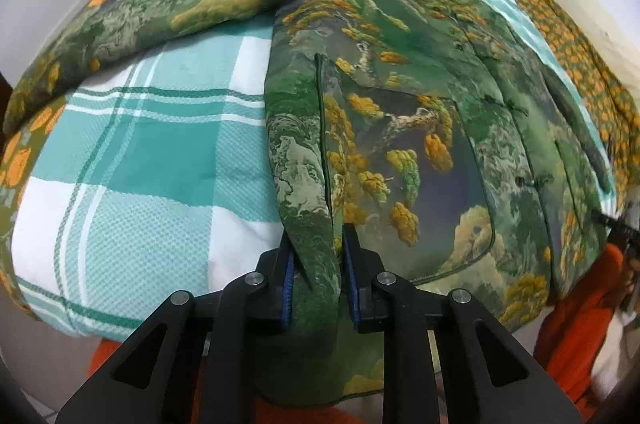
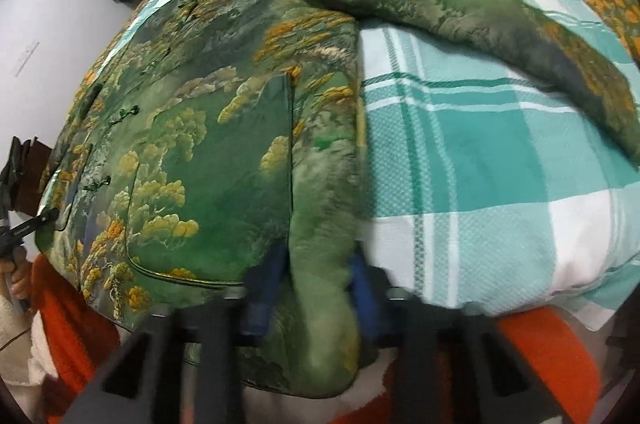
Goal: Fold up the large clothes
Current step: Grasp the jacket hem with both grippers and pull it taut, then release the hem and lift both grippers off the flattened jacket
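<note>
Jacket (image 1: pixel 400 128) first: a big quilted thing printed in greens with golden-yellow trees, lying spread flat on a bed covered by a teal-and-white checked blanket (image 1: pixel 152 164). Its buttoned front faces up, with dark knot fastenings running down the middle.

From the left wrist camera, the jacket body fills the space from about 12 o'clock round to 4 o'clock, and one sleeve (image 1: pixel 168 8) stretches away across the blanket toward 10 o'clock. The left gripper (image 1: pixel 318 264) sits at 6 o'clock with its blue-padded fingers (image 1: pixel 289 276) drawn in close on the jacket's bottom corner, a fold of green cloth pinched between them. The hem hangs over the bed's edge there, above something orange-red (image 1: pixel 576 304).

From the right wrist camera, which is a bit blurred, the jacket (image 2: pixel 208 152) lies from 12 o'clock round to 8 o'clock and the other sleeve (image 2: pixel 480 20) reaches out toward 2 o'clock over the blanket (image 2: pixel 480 164). The right gripper (image 2: pixel 320 288) at 6 o'clock is likewise nipped onto the opposite bottom corner, a thick roll of fabric squeezed between its pads.

An orange-flowered spread (image 1: pixel 580 64) lies along the far edges of the bed. At the far side of each view, the other gripper just shows at the hem.
</note>
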Available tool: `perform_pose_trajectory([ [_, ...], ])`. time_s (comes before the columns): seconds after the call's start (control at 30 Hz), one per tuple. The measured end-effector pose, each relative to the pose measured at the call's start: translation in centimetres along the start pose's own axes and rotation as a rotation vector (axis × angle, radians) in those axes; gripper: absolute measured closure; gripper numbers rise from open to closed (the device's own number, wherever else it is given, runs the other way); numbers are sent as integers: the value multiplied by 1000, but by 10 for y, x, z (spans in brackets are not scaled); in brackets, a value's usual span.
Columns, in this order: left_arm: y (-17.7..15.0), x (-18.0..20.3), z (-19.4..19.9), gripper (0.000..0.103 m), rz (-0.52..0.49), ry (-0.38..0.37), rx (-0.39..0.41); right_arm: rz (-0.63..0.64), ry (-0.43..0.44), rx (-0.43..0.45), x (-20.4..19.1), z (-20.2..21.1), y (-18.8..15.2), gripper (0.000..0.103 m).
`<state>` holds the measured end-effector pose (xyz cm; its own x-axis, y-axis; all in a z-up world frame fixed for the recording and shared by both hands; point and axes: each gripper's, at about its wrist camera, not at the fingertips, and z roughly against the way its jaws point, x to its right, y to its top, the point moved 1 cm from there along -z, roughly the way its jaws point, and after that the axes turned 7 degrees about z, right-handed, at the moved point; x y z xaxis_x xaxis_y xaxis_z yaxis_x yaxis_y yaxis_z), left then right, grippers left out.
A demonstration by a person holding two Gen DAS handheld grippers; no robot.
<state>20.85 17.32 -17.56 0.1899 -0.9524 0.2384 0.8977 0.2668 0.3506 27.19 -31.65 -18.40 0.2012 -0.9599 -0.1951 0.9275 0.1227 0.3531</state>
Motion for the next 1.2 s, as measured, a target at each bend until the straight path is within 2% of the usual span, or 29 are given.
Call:
perform_pose_trajectory([
  [0.2, -17, -1, 6, 84, -17, 10, -4, 49, -38, 16, -8, 12, -4, 88],
  [0.3, -14, -2, 8, 76, -11, 24, 23, 92, -89, 31, -15, 11, -8, 85],
  [0.33, -11, -1, 9, 70, -7, 34, 32, 100, -104, 36, -16, 10, -6, 82],
  [0.37, -8, 0, 14, 63, -1, 47, 54, 99, -122, 41, -16, 11, -4, 79],
  [0.4, -6, 1, 19, 59, 1, 56, 72, 90, -132, 47, -16, 11, -2, 69],
  [0.43, -3, 2, 28, 52, 2, 74, 106, 79, -131, 67, -17, 15, 0, 63],
  [0.47, -2, 5, 35, 41, -2, 79, 133, 70, -136, 94, -16, 20, 2, 55],
  [0.57, 2, 13, 58, 19, -3, 79, 229, 63, -161, 174, -19, 38, 4, 49],
  [0.63, 5, 18, 71, 14, 1, 84, 291, 42, -153, 221, -21, 48, 7, 46],
  [0.7, 10, 23, 80, 10, 11, 78, 344, 11, -119, 281, -23, 59, 12, 38],
  [0.8, 15, 35, 91, 7, 25, 52, 439, -10, -139, 340, -33, 72, 14, 37],
  [0.87, 20, 42, 93, 7, 18, 52, 472, -3, -160, 349, -44, 71, 16, 37],
  [0.93, 24, 50, 92, 7, 15, 56, 484, 14, -142, 360, -50, 70, 16, 37],
  [1.03, 27, 58, 83, 7, 18, 9, 457, 25, -111, 396, -54, 71, 10, 37],
  [1.13, 24, 66, 62, 7, 13, -17, 383, 42, -126, 476, -57, 82, 3, 37],
  [1.2, 20, 72, 44, 9, -15, -20, 298, 71, -180, 570, -60, 97, -3, 37],
])
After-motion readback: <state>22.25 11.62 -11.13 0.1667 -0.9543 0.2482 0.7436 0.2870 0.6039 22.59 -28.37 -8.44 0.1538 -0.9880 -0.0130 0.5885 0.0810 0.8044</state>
